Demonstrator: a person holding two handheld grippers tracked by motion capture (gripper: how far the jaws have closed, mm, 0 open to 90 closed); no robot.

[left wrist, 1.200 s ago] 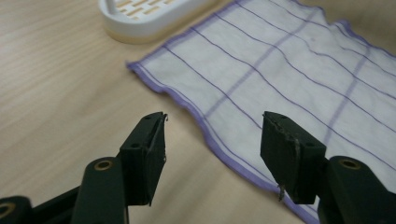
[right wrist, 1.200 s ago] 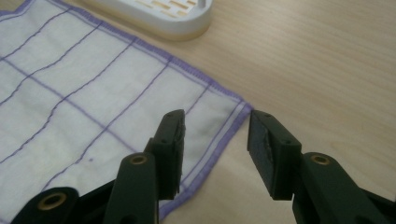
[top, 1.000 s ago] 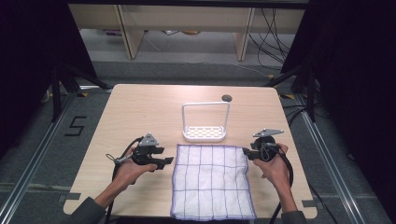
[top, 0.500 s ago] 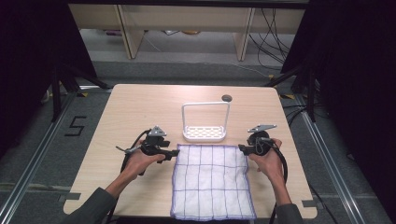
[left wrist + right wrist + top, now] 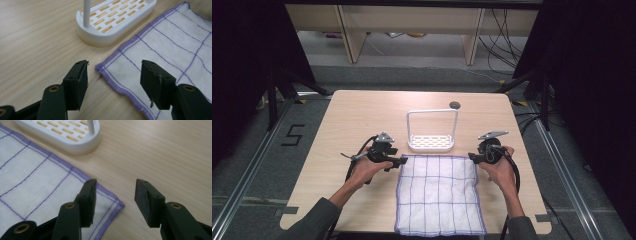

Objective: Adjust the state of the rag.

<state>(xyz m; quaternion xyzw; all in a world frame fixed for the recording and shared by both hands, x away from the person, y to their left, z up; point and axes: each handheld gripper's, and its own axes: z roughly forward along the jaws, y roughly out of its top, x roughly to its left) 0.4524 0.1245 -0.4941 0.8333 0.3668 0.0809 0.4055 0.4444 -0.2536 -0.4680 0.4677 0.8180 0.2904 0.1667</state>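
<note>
Straddling cloth (image 5: 439,195) far corners – left hand-held gripper (image 5: 113,75), right hand-held gripper (image 5: 115,195) – jaws spread

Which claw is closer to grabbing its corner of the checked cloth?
Probably both, with neither clearly ahead. The left claw is open with the checked cloth's corner between its jaws. The right claw is open the same way around the other far corner. A two-handed lift looks likely.

A white purple-gridded cloth (image 5: 439,194) lies at the wooden table's (image 5: 357,115) near edge; a white slotted rack (image 5: 432,131) stands just behind it, seemingly touching.
</note>
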